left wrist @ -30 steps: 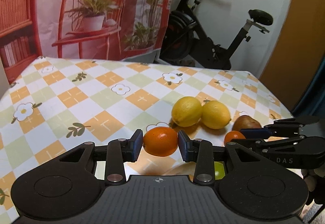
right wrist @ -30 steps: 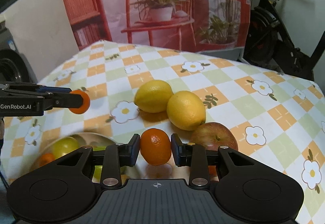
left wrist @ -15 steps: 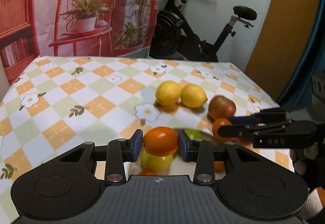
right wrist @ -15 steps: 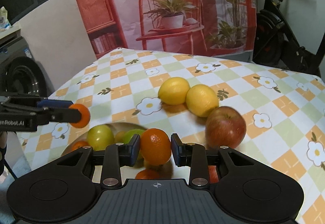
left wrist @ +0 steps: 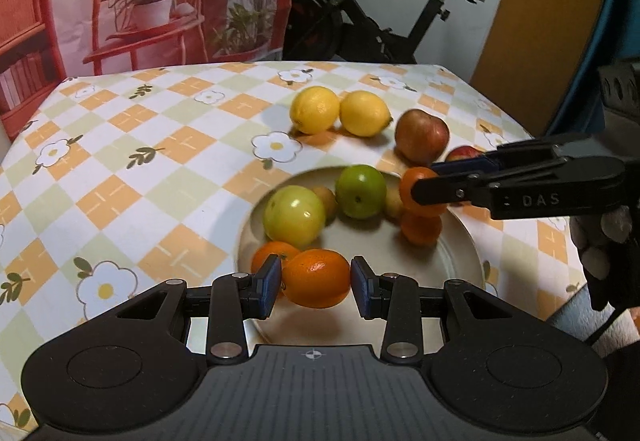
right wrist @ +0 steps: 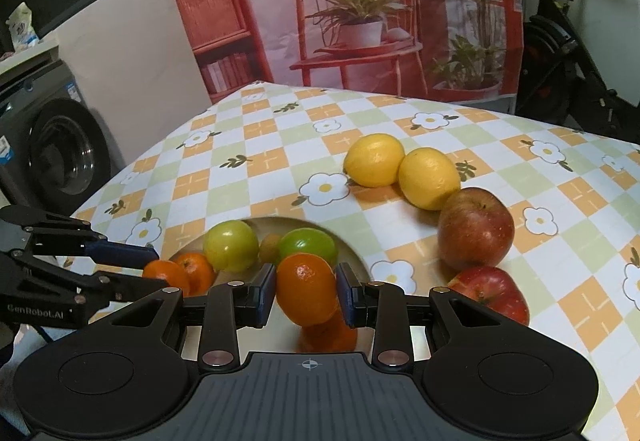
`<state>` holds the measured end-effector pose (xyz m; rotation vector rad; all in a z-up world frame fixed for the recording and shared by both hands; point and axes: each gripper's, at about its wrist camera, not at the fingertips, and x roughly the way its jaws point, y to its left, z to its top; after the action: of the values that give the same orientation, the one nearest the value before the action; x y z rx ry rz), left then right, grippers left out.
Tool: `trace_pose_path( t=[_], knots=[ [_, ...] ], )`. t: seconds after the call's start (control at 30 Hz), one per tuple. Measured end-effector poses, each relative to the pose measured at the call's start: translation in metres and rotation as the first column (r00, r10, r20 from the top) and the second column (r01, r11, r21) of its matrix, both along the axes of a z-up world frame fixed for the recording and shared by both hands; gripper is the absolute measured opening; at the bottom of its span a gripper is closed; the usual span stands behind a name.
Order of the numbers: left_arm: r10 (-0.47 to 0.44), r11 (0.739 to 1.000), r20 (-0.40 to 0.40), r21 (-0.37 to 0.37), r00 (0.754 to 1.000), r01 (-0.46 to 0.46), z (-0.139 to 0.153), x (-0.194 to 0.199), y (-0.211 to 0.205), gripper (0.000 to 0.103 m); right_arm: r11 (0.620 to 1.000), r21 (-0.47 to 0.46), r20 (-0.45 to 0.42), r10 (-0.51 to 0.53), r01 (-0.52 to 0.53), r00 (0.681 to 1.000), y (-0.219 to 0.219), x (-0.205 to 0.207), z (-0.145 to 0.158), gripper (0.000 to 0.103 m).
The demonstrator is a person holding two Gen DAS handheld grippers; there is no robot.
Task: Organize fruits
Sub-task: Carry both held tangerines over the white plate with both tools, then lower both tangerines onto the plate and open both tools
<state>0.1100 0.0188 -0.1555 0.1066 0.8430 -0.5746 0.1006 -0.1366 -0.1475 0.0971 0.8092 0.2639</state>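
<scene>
The left tongs [left wrist: 316,283] and right tongs [right wrist: 306,291] each grip a mandarin above a beige plate [left wrist: 460,241] holding green fruits and more mandarins; beyond it on the checkered counter [left wrist: 160,169] lie two lemons [left wrist: 340,111] and two apples [right wrist: 478,245].

Both hand-held grippers [left wrist: 316,283] [right wrist: 306,289] clamped, tilted downward

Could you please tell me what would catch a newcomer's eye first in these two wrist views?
Each gripper is clamped on a mandarin over the plate: the left gripper holds one mandarin at the plate's near edge, the right gripper another. Green apples already lie on the plate, while two lemons and red apples wait on the checked tablecloth beyond.
</scene>
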Motion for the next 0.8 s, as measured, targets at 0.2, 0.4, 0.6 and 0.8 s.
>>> trace_pose_path(
  t=[0.2, 0.4, 0.6, 0.8],
  knots=[
    [-0.003, 0.998, 0.003, 0.068, 1.000, 0.003, -0.007, -0.002, -0.004, 0.040, 1.000, 0.004, -0.014, 0.019, -0.019, 1.000, 0.005, 0.000, -0.004, 0.030],
    [-0.010, 0.997, 0.009, 0.078, 1.000, 0.009, -0.007, -0.002, -0.005, 0.040, 1.000, 0.018, -0.021, 0.024, -0.023, 0.999, 0.004, 0.002, -0.008, 0.030],
    [-0.005, 0.998, -0.001, 0.070, 1.000, 0.005, -0.010, 0.000, -0.006, 0.040, 0.998, 0.018, -0.025, 0.060, -0.060, 0.998, 0.009, 0.004, -0.010, 0.030],
    [0.012, 0.999, 0.007, 0.051, 1.000, -0.013, -0.007, 0.001, -0.004, 0.041, 0.997, 0.023, -0.033, 0.075, -0.074, 0.997, 0.015, 0.013, -0.013, 0.031]
  ],
)
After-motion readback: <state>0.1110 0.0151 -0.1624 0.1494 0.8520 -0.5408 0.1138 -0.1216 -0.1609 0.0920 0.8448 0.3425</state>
